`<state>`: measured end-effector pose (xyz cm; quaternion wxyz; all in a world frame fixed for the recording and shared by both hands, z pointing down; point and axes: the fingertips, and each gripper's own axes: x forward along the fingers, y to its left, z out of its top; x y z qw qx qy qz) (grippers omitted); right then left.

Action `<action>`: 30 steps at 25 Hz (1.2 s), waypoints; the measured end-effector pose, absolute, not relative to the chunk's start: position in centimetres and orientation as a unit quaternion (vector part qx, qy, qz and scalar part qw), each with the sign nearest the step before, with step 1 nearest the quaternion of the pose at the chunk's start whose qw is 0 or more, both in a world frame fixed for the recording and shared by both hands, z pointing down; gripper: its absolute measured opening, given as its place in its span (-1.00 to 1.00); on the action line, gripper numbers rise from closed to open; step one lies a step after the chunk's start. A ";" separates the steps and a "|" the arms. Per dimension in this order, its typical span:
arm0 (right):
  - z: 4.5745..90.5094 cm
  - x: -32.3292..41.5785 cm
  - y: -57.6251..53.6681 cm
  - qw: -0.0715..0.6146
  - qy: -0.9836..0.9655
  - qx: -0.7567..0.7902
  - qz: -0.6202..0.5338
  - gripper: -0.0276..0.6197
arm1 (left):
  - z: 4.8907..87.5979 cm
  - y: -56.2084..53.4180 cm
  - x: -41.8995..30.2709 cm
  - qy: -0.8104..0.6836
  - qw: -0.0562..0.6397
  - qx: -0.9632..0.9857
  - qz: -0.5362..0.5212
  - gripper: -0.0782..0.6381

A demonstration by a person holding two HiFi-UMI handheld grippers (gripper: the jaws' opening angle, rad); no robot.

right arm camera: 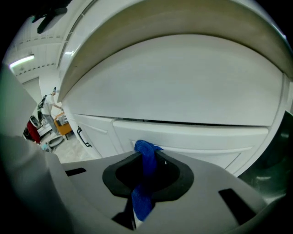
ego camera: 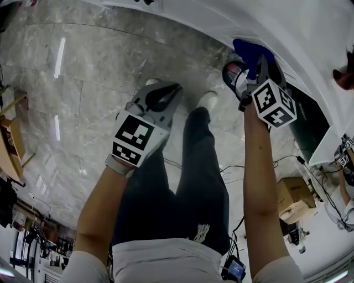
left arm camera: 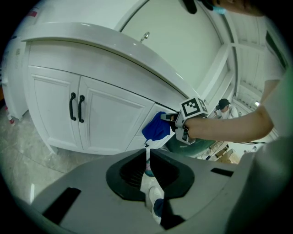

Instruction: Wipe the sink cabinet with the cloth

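Right gripper view: tool (right arm camera: 145, 159) grips cloth (right arm camera: 142, 203) beside cabinet (right arm camera: 197, 137).

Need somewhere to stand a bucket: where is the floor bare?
The marble floor is bare left of the left tongs, between the cabinet and the wooden furniture. Right of the legs it is crowded: cables and a cardboard box.

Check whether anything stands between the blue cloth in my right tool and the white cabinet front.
Nothing visible does. The right tool is shut on the blue cloth, whose bunched end faces the white cabinet front directly, with no object between. Whether they touch cannot be told.
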<state>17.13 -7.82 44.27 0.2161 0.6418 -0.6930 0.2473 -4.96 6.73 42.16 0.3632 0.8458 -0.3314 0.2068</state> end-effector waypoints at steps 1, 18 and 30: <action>44.7 17.3 -7.9 0.211 -0.688 0.644 0.258 -0.74 | 42.2 6.8 -5.1 -0.333 0.364 0.845 0.207 -0.75; 52.0 18.5 -9.1 0.207 -0.638 0.669 0.321 -0.74 | 42.7 7.1 -6.3 -0.366 0.372 0.828 0.204 -0.75; 55.7 18.7 -8.8 0.234 -0.651 0.658 0.298 -0.74 | 43.6 7.5 -5.6 -0.402 0.390 0.803 0.202 -0.75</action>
